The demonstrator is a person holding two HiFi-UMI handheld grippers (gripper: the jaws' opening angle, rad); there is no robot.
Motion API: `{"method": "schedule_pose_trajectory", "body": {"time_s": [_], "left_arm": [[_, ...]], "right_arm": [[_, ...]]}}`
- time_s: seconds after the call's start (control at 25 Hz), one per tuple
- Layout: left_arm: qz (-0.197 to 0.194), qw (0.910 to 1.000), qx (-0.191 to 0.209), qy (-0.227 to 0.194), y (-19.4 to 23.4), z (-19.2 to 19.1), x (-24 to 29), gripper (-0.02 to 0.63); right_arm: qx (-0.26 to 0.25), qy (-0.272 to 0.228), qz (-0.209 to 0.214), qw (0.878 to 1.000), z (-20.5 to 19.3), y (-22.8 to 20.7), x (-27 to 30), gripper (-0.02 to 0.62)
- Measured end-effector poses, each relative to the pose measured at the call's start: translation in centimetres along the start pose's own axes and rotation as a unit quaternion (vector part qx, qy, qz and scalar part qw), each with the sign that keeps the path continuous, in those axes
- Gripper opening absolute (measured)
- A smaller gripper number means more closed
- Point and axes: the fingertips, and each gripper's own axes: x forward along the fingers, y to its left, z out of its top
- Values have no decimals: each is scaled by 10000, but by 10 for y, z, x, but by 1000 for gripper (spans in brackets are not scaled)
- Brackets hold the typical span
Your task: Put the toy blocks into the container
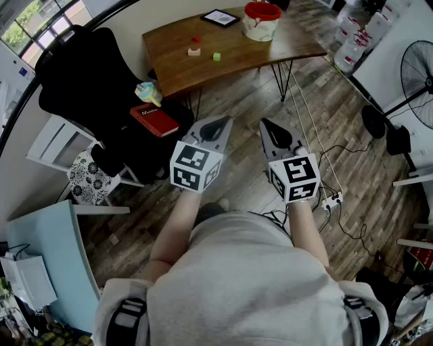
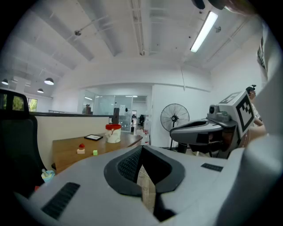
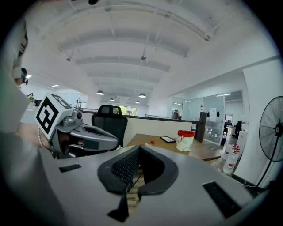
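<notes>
A: The wooden bench (image 1: 237, 54) is standing ahead; toy blocks (image 1: 195, 48) are lying on it, well apart from the container (image 1: 261, 21).
B: The left hand-held gripper (image 1: 215, 126) and right hand-held gripper (image 1: 272, 132) are hovering short of it, jaws pressed together, empty.

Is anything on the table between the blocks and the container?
Nothing visible. Bare tabletop runs from the green block and the red block to the container; the tablet lies behind that line, by the far edge.

Two closed, empty pairs of jaws are held forward.
The left hand-held gripper (image 1: 216, 126) and right hand-held gripper (image 1: 271, 128) are kept side by side, aimed at 12 o'clock and tipped slightly down.
</notes>
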Motion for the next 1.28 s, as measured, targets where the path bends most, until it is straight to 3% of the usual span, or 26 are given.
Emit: {"method": "schedule_pose_trajectory", "body": {"time_s": [0.44,0.76,1.12,1.28], "left_arm": [[-361,9993,123,32,-2,-3,6,15],[-724,9970,254,-39,0,-3,1,17],[-458,9985,289,-10,41,-14,-2,18],[-593,9980,197,52,45,-20,1,78]], "right_arm": [[92,80,114,9999,-6,8,10,11],[283,-310,36,9991,6,13,18,11],[220,-148,-72,9996,-3,26,44,11],[327,-38,-144,9994,-14,32,47,11]]}}
